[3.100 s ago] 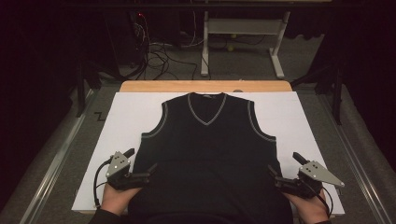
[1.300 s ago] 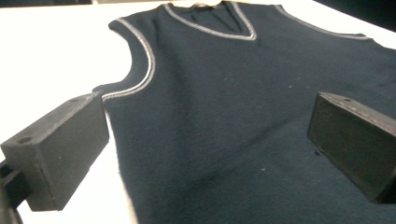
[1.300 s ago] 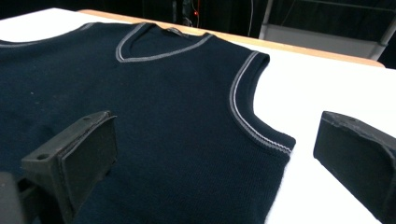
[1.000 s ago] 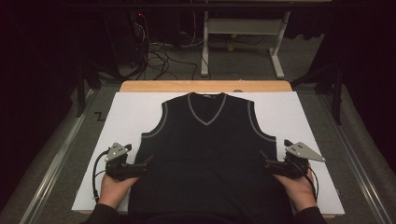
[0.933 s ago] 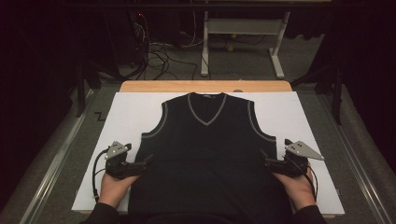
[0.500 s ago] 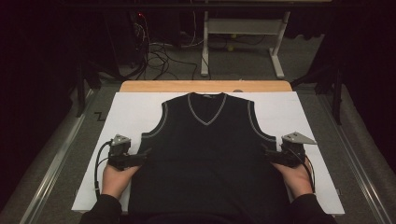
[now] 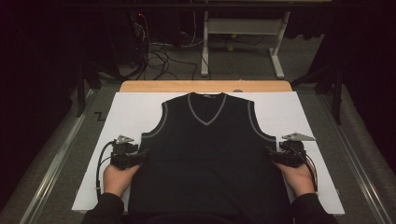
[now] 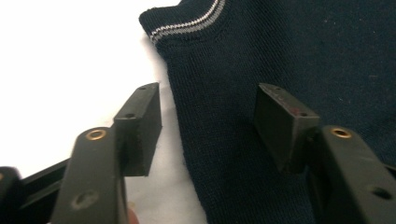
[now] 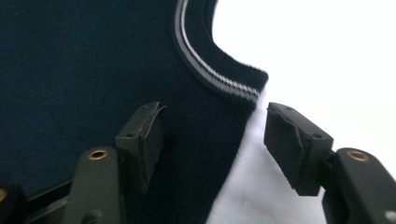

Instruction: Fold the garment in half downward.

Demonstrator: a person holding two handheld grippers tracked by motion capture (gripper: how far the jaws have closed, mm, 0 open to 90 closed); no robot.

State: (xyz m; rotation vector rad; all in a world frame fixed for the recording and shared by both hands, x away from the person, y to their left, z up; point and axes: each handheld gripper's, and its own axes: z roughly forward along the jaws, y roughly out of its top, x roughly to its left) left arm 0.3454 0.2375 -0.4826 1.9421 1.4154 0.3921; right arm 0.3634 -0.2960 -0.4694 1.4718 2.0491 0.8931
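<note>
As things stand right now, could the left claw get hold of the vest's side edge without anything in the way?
Probably yes. The left claw is open and straddles the side edge of the vest, one jaw over the white sheet and the other over the knit. Nothing lies between them, so closing should catch the edge.

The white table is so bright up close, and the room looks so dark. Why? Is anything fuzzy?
In the high view, light falls on the white sheet, leaving the floor behind dim. In the left gripper view the sheet glares blank white, while the sweater vest keeps sharp knit texture. In the right gripper view the near pads look slightly soft.
</note>
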